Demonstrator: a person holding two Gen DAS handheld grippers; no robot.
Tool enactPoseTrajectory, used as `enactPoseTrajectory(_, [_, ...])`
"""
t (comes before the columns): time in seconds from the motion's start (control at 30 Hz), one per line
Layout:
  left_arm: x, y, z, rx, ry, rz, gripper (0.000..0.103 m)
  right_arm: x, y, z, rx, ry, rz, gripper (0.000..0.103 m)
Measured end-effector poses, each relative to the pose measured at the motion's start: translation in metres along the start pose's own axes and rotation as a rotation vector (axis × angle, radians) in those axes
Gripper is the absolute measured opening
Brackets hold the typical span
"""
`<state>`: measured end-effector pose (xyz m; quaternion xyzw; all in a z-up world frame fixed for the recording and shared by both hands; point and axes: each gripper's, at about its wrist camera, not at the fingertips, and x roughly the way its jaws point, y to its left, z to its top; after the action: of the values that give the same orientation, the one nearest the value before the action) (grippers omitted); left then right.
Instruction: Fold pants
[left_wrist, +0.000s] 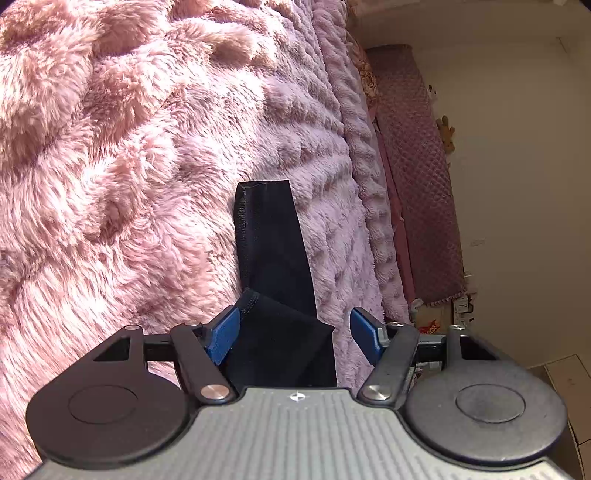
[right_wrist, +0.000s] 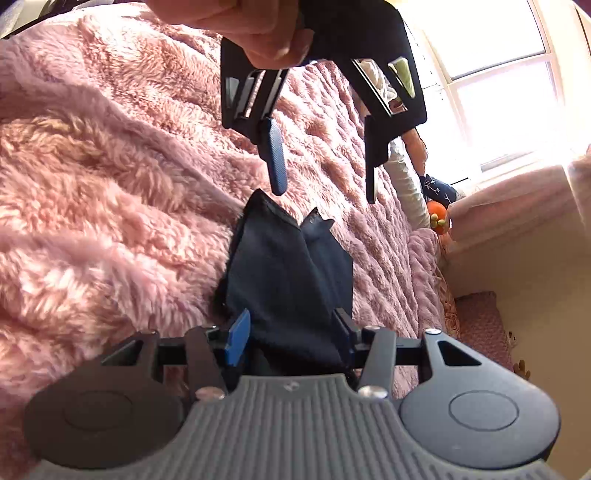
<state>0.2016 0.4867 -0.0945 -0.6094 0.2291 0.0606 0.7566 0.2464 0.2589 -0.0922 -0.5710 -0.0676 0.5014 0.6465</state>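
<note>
The dark navy pants (left_wrist: 273, 258) lie on a fluffy pink blanket (left_wrist: 110, 147), partly folded into a narrow bundle. In the left wrist view my left gripper (left_wrist: 295, 328) is open, its blue pads either side of the near end of the pants, not closed on them. In the right wrist view my right gripper (right_wrist: 291, 334) is open around the near end of the pants (right_wrist: 288, 266). The left gripper (right_wrist: 325, 181) also shows there, open, hovering just above the far end of the pants, held by a hand (right_wrist: 251, 26).
The pink blanket (right_wrist: 92, 184) covers a bed. A quilted mauve headboard (left_wrist: 417, 166) and cream wall lie at the right in the left wrist view. A bright window (right_wrist: 498, 92), a white pillow (right_wrist: 406, 184) and an orange toy (right_wrist: 437, 214) lie beyond the bed.
</note>
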Motion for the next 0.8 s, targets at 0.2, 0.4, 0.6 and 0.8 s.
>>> enactPoseTrajectory(0.2, [-0.009, 0.004, 0.004, 0.022, -0.013, 0.044, 0.077, -0.004, 0.018, 0.015, -0.181, -0.006, 0.059, 0.044])
enactPoseTrajectory(0.4, [-0.017, 0.010, -0.004, 0.049, 0.030, 0.064, 0.077, -0.001, 0.024, 0.013, -0.311, 0.084, 0.068, 0.050])
enactPoseTrajectory(0.6, [-0.025, 0.006, -0.019, 0.198, 0.033, 0.159, 0.078, 0.000, 0.019, 0.026, -0.244, 0.020, 0.008, 0.034])
enactPoseTrajectory(0.8, [-0.036, 0.023, -0.012, 0.158, -0.022, 0.254, 0.078, 0.011, -0.016, 0.036, -0.099, -0.020, -0.035, 0.000])
